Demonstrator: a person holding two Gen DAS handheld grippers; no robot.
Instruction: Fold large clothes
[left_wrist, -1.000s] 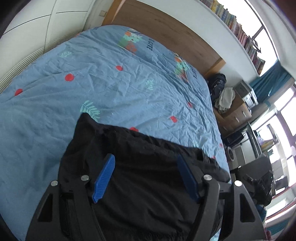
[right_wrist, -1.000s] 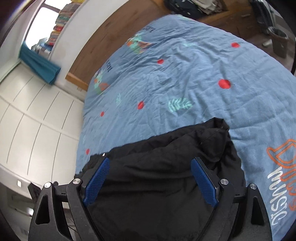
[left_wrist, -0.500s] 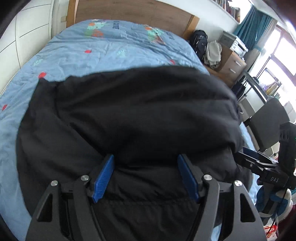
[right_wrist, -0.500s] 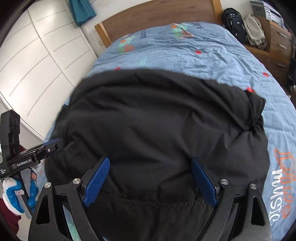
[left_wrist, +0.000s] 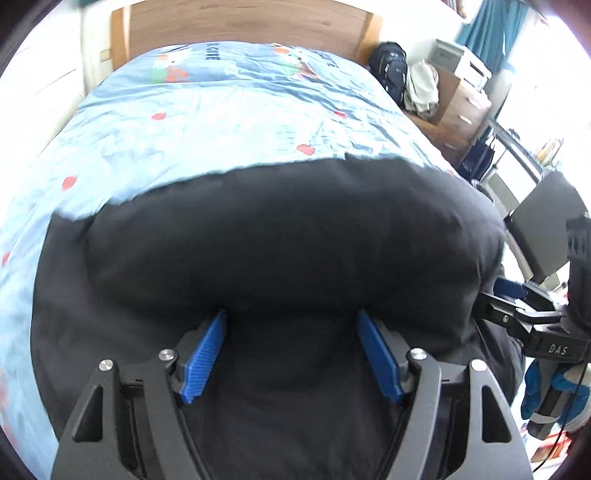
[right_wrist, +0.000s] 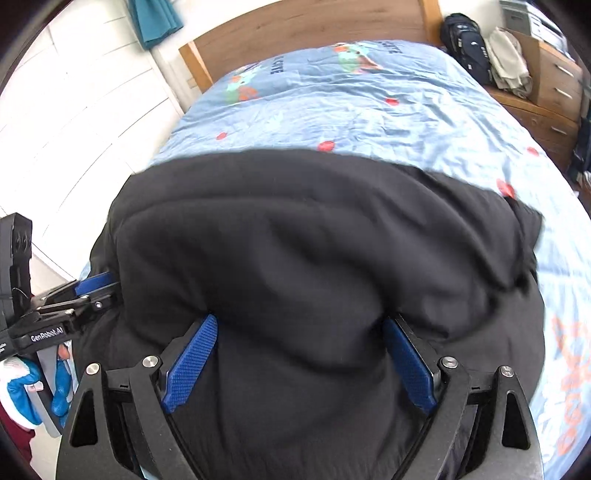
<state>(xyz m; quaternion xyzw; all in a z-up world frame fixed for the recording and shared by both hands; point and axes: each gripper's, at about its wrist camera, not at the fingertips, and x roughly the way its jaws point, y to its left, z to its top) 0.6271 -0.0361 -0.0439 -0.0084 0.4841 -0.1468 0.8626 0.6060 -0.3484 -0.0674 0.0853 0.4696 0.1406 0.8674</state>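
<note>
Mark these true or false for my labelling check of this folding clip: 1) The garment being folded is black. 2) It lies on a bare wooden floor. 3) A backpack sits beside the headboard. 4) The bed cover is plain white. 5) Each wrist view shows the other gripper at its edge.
1) True: the black garment fills the foreground.
2) False: it lies on the bed cover.
3) True: a dark backpack stands next to the wooden headboard.
4) False: the cover is light blue with red dots and cartoon prints.
5) True: the right gripper and the left gripper each show.
</note>
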